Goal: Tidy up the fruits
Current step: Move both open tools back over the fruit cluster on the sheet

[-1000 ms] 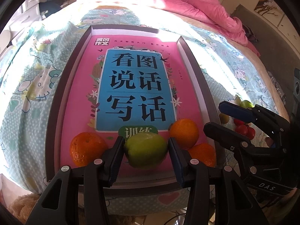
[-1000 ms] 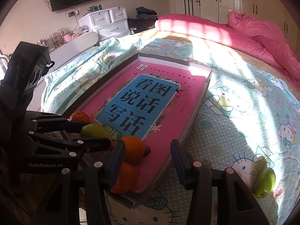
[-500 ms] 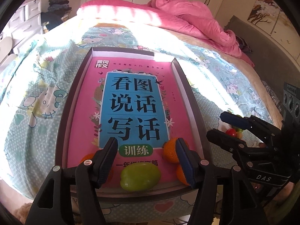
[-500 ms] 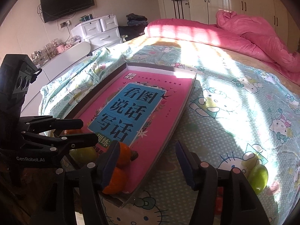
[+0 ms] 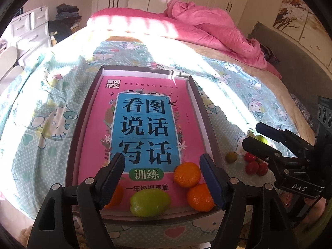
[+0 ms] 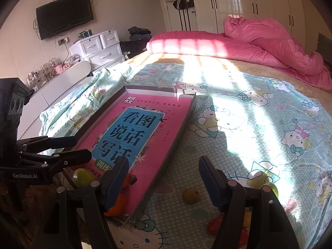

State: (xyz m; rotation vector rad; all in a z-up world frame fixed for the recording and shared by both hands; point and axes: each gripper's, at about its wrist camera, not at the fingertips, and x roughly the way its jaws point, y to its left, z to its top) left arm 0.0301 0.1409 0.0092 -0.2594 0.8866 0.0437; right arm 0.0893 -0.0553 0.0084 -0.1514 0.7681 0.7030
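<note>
A shallow box tray point(image 5: 78, 124) with a pink book cover inside lies on the bed. At its near end sit a green fruit point(image 5: 149, 202), two oranges point(image 5: 187, 174) point(image 5: 199, 197) and a third orange point(image 5: 116, 196) behind my left finger. My left gripper point(image 5: 162, 164) is open and empty above them. My right gripper point(image 6: 164, 174) is open and empty, right of the tray point(image 6: 178, 132). Loose on the sheet lie a small yellow-green fruit point(image 6: 191, 195), red fruits point(image 5: 254, 166) and a green fruit point(image 6: 270, 187).
The Hello Kitty sheet point(image 6: 259, 124) covers the bed. A pink duvet point(image 6: 259, 47) lies bunched at the far end. White drawers point(image 6: 99, 47) and a wall TV point(image 6: 64, 14) stand to the left. The bed's near edge is just below the tray.
My left gripper let go of the green fruit, opened and lifted back from the tray. My right gripper also rose and pulled back, so more loose fruit shows.
</note>
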